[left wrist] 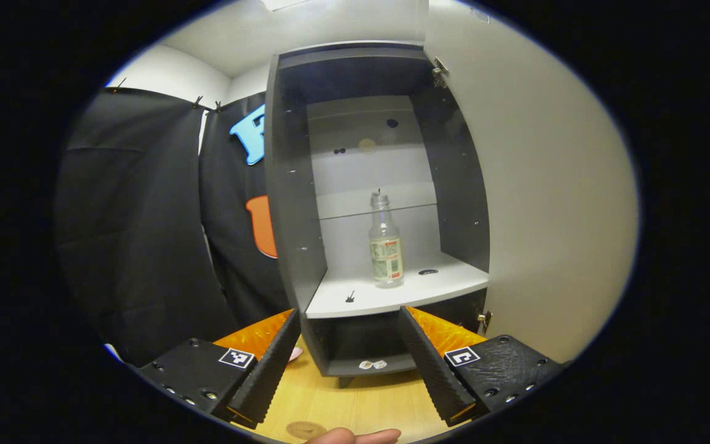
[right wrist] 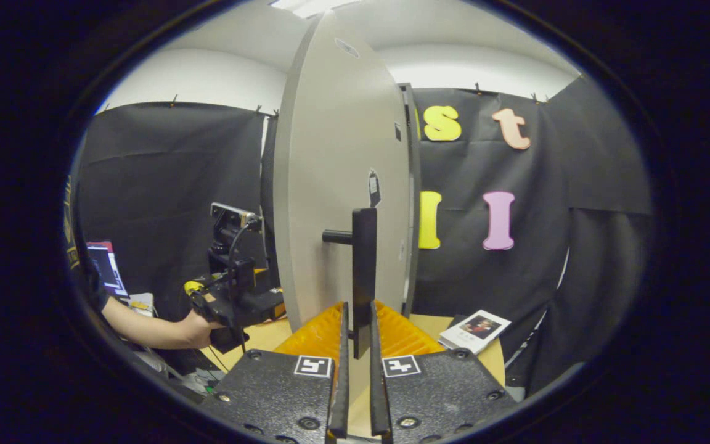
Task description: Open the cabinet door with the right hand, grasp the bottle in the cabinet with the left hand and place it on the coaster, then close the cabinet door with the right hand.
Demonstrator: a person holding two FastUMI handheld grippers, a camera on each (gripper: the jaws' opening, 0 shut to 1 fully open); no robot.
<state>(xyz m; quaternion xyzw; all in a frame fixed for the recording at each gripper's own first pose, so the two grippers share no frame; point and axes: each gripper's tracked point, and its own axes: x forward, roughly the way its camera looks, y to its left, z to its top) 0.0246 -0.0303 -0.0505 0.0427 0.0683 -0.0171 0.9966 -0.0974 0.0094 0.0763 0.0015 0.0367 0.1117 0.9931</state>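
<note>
The dark cabinet (left wrist: 293, 203) stands open, its pale door (left wrist: 546, 209) swung out to the right. A clear bottle (left wrist: 386, 246) with a green-and-red label stands upright on the white lower shelf (left wrist: 355, 296). My left gripper (left wrist: 349, 317) is open in front of the shelf edge, short of the bottle. A round brown coaster (left wrist: 306, 429) lies on the wooden table (left wrist: 367, 401) near a fingertip (left wrist: 355, 436). In the right gripper view, my right gripper (right wrist: 358, 306) is shut on the black door handle (right wrist: 364, 265) of the door (right wrist: 336, 185). The hand-held left gripper (right wrist: 235, 296) is at the left.
A small book (right wrist: 475, 330) lies on the table to the right of the door. A person's forearm (right wrist: 145, 327) and a screen (right wrist: 105, 265) are at far left. A glass shelf (left wrist: 379, 209) crosses the cabinet above the bottle. Black cloth hangs all around.
</note>
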